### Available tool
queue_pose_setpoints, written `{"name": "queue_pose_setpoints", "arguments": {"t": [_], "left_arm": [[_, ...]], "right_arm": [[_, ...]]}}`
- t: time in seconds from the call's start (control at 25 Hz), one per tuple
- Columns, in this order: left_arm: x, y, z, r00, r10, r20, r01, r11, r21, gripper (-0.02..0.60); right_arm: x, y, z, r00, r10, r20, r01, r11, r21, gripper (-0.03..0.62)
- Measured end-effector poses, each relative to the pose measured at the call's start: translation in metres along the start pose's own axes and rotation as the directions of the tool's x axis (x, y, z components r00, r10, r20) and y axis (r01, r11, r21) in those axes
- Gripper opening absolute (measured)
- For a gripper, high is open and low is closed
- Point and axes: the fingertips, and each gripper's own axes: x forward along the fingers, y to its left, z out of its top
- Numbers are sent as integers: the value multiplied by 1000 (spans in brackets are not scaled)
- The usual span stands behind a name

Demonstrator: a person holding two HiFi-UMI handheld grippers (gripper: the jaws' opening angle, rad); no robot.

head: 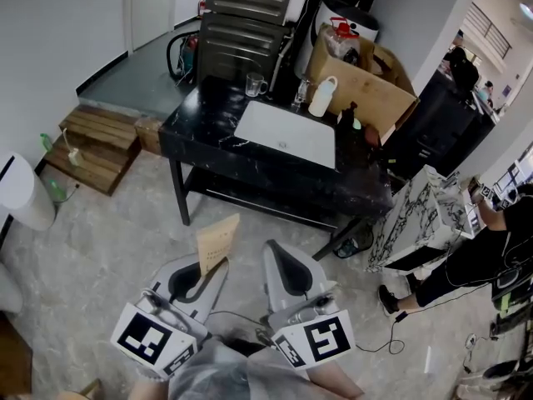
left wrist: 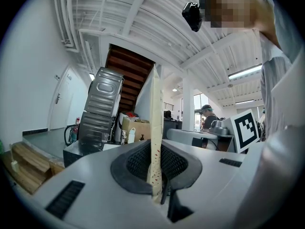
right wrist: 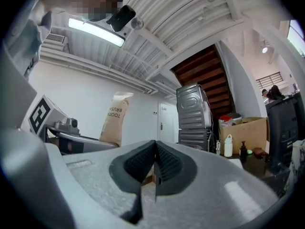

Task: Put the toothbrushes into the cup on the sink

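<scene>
Edge-on between the jaws of my left gripper [head: 213, 267] [left wrist: 155, 152] is a flat brown paper toothbrush pack [head: 217, 241] [left wrist: 155, 113], and the gripper is shut on it. The pack stands upright above the jaws; in the right gripper view, the same pack [right wrist: 115, 121] shows its printed face. My right gripper [head: 281, 252] [right wrist: 155, 168] is shut with nothing between its pads. Both are held low, short of the black marble table [head: 208, 152] with the white sink [head: 287, 133]. A clear glass cup [head: 256, 84] [left wrist: 105, 137] stands at the sink's far left corner.
A white bottle [head: 321, 96] and small dark bottles stand behind the sink, with a cardboard box [head: 366, 86] and a ribbed metal case [head: 246, 23] beyond. Wooden pallets [head: 92, 144] lie at the left. A person [head: 479, 252] and marble-patterned boxes [head: 416, 219] are at the right.
</scene>
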Motion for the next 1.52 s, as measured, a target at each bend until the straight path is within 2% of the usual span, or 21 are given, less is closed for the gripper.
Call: {"name": "queue_pose_setpoints", "arguments": {"t": [0.32, 0.68, 0.96, 1.52], "left_arm": [[-31, 7, -4, 1000, 11, -3, -11, 1000, 7, 32], [-59, 10, -10, 1000, 19, -3, -19, 1000, 4, 33], [-63, 10, -8, 1000, 20, 10, -20, 1000, 4, 32], [-43, 33, -4, 998, 51, 24, -52, 999, 13, 32]], "right_arm": [[-1, 19, -4, 1000, -23, 4, 23, 998, 50, -3], [-9, 42, -6, 999, -36, 7, 36, 998, 50, -3], [-14, 42, -4, 999, -47, 4, 47, 998, 38, -2], [16, 33, -6, 1000, -3, 14, 3, 1000, 26, -2]]}}
